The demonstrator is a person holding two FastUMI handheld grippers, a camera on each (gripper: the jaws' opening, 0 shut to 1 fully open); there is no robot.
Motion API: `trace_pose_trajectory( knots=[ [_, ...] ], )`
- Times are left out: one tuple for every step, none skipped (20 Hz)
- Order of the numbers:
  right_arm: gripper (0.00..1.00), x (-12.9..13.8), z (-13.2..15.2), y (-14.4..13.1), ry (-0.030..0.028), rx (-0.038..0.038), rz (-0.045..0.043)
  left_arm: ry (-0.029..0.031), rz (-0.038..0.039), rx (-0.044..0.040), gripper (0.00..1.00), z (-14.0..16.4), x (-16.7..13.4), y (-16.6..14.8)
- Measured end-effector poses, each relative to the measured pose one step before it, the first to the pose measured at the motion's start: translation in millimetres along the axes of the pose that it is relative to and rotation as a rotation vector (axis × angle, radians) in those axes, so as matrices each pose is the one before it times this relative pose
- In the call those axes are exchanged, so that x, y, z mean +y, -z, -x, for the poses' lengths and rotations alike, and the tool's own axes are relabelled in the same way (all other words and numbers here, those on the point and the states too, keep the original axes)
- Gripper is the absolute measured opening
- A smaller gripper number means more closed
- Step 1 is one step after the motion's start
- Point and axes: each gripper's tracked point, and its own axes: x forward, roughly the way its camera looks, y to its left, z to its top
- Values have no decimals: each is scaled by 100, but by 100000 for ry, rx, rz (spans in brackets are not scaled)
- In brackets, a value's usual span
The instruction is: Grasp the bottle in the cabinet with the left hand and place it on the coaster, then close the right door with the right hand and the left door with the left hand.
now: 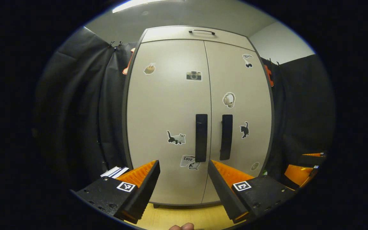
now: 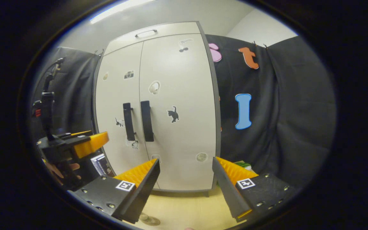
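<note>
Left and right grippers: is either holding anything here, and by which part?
Nothing held: left gripper and right gripper are open before the closed cabinet.

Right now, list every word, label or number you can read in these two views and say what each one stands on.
"Love": on a sticker low on the cabinet's left door, beside its handle.
The line under "Love" on that sticker: too blurred to read.
The square markers on the left gripper and right gripper: patterns, no text.
</note>
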Motion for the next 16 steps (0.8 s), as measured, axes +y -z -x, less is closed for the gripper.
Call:
trace_pose_trajectory(
  knots=[
    [100, 444, 235, -255, -253, -320, -29, -949, 647, -426, 95, 1210, 596, -353],
    [100, 295, 324, -333, 279, -475, 223, -972, -62, -102, 95, 1030, 611, -55],
    [100, 303, 385, -187, 124, -512, 923, -933, 208, -185, 95, 1102, 618, -73],
    [100, 147, 294, -247, 710, -381, 1116, -419, 189, 707, 95, 1143, 428, 301],
    [96, 255, 242, -213, 382, -505, 818, 337, 948, 1096, 95, 926, 132, 343],
    [100, 409, 198, -208, -325, -316, 201, 650, 264, 1186, 96, 754, 130, 488],
    [100, 345, 239, -122, -237, -174, 40, -274, 655, 644, 96, 591, 267, 392],
    [100, 184, 231, -182, 194, -450, 444, -633, -15, 128, 96, 318, 387, 212],
    [100, 100, 243, -117, 407, -379, 641, -135, 371, 87, 96, 358, 152, 129],
    [100, 165, 220, -73, 32, -235, 644, 187, 163, 359, 96, 93, 61, 156],
    [100, 102, 176, 26, 256, -49, 328, 212, 542, -47, 96, 188, 101, 41],
    [100, 83, 240, 16, 91, 101, 232, 476, 417, 81, 96, 99, -27, 9],
    [100, 46, 135, 43, 233, 52, 148, 493, 299, 19, 96, 62, 26, -21],
    [100, 4, 215, 83, 358, 248, 36, 638, 263, 693, 96, 92, -119, 273],
    [100, -19, 168, -30, 228, -120, 393, -24, 339, -55, 96, 100, 170, 29],
    [100, -76, 169, -19, 434, -163, 344, 155, 273, 620, 96, 36, 20, 222]
  ],
)
